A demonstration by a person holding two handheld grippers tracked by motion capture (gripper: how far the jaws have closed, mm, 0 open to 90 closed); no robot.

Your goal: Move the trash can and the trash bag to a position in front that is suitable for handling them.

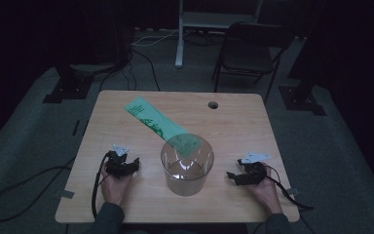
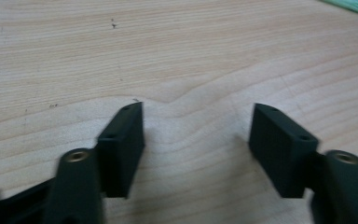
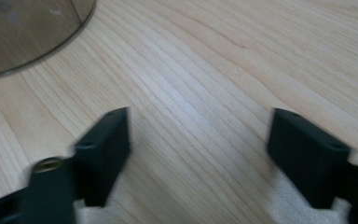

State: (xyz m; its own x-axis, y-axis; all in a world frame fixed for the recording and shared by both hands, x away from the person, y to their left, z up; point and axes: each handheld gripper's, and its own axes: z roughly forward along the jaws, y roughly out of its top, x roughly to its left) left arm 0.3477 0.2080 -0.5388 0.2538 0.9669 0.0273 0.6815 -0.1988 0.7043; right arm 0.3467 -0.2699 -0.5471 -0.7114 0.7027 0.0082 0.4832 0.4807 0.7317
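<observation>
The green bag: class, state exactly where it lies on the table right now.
In the high view the green bag lies flat on the table, running from its far left part diagonally towards the middle, its near end behind the clear container.

A glossy clear plastic tub (image 1: 187, 165) is gleaming on a pale, matt wood-grain table (image 1: 126, 204), beside a smooth green bag (image 1: 155, 120).

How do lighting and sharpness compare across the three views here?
High view: dim overall, dark surroundings, with glare on the rim of the clear round plastic container beside the flat green plastic bag. Left claw view: bright, wood grain sharp, left claw soft at its edges. Right claw view: bright, right claw blurred.
</observation>
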